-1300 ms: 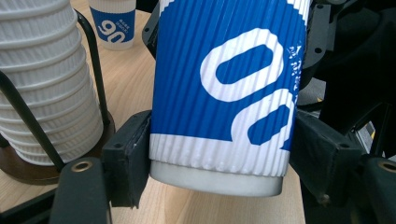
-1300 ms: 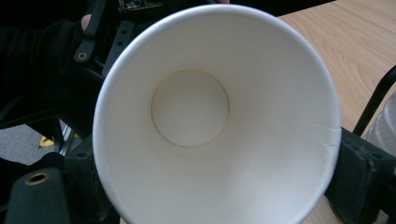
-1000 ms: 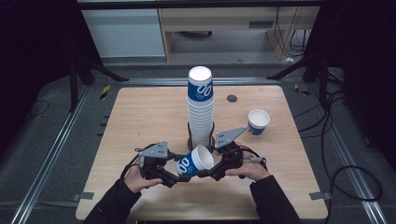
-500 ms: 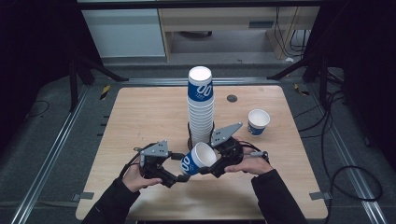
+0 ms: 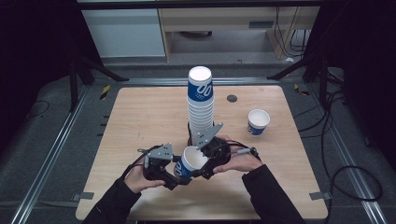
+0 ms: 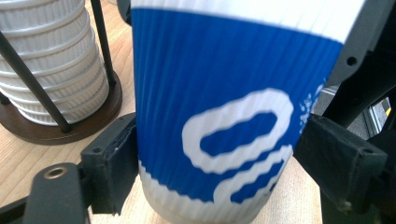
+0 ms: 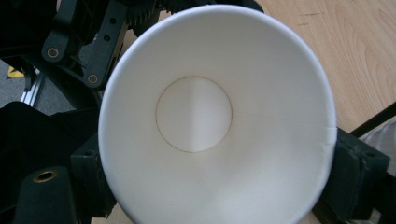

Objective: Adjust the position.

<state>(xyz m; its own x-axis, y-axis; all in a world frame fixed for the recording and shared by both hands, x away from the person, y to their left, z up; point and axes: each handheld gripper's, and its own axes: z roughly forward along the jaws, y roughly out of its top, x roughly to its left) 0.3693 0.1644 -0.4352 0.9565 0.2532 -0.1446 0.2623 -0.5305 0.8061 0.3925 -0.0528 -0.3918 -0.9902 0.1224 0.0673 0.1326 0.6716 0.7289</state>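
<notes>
The right gripper (image 5: pixel 201 169) pinches the rim of a blue paper cup (image 5: pixel 189 162), held just in front of the cup stack (image 5: pixel 201 106). The left gripper (image 5: pixel 180 176), whose jaws have just been opening, straddles the cup's base without pressing. The hand-over looks done; next, I judge, the cup goes to the surface (image 5: pixel 140 116).

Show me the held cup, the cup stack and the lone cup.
held cup (image 5: pixel 188 161), high view, white inside wall.
cup stack (image 5: pixel 201 107), high view, ribbed side midway.
lone cup (image 5: pixel 256 125), high view, outer side.

My cup (image 6: pixel 219 116) is ribbed blue with a white looped squiggle, white inside; beside it, the stack (image 5: pixel 201 105) matches, on a pale wood table (image 5: pixel 140 116).
</notes>
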